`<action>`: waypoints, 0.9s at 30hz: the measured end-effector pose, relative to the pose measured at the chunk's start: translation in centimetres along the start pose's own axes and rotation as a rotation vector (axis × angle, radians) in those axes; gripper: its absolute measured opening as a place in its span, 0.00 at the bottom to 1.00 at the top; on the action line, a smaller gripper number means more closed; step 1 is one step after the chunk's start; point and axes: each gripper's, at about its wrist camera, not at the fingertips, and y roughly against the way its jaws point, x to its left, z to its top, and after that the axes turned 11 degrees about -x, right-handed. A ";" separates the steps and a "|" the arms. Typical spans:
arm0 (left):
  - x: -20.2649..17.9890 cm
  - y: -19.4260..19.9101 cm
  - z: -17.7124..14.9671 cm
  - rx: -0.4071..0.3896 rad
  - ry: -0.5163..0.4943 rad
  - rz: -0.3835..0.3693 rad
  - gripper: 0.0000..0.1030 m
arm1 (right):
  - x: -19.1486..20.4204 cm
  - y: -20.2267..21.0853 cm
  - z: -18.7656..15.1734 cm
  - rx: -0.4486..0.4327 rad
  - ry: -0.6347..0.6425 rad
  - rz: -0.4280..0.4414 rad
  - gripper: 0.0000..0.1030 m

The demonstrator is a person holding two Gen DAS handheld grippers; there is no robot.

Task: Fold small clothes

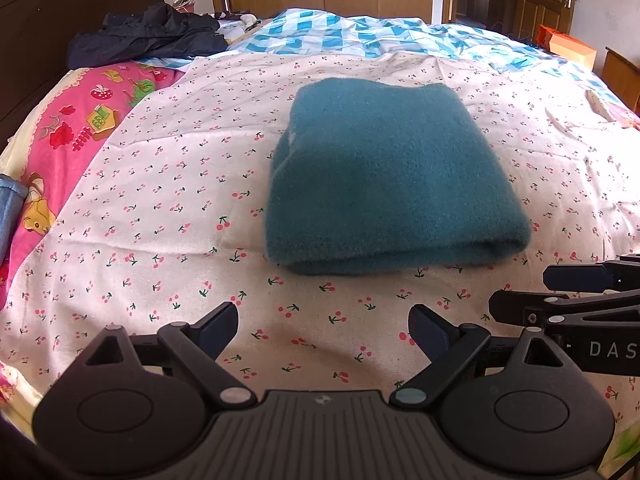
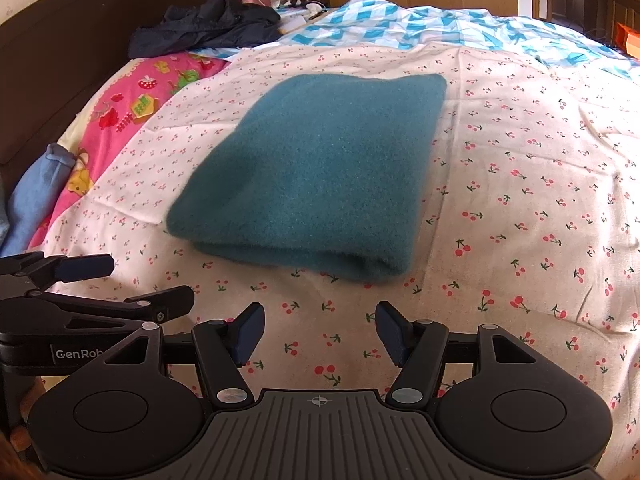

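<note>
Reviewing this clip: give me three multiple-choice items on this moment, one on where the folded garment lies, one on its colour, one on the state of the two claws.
1. Where does the folded garment lie?
A. on the cherry-print sheet
B. on the dark jacket
C. between a claw's fingers

2. What colour is it?
A. pink
B. teal
C. white

3. How are the left claw and right claw set?
A. both shut on the garment
B. one holds it
C. both open, holding nothing

Key: 1 A, cherry print shows all around it; 2 B, its fuzzy surface is blue-green; 3 C, bare sheet shows between each pair of fingers, short of the garment.
</note>
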 end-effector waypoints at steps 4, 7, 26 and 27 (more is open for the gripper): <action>-0.1 0.1 0.0 0.003 -0.008 0.002 0.94 | -0.1 0.1 0.0 0.000 -0.001 -0.002 0.60; -0.1 0.1 0.0 0.004 -0.007 0.003 0.94 | -0.1 0.1 0.0 0.000 -0.001 -0.002 0.60; 0.1 -0.5 -0.4 0.047 0.017 -0.013 0.94 | 0.1 0.1 -0.3 0.011 -0.009 -0.002 0.60; 0.0 -0.5 -0.4 0.050 0.014 -0.007 0.94 | 0.0 0.0 -0.3 0.012 -0.010 -0.001 0.60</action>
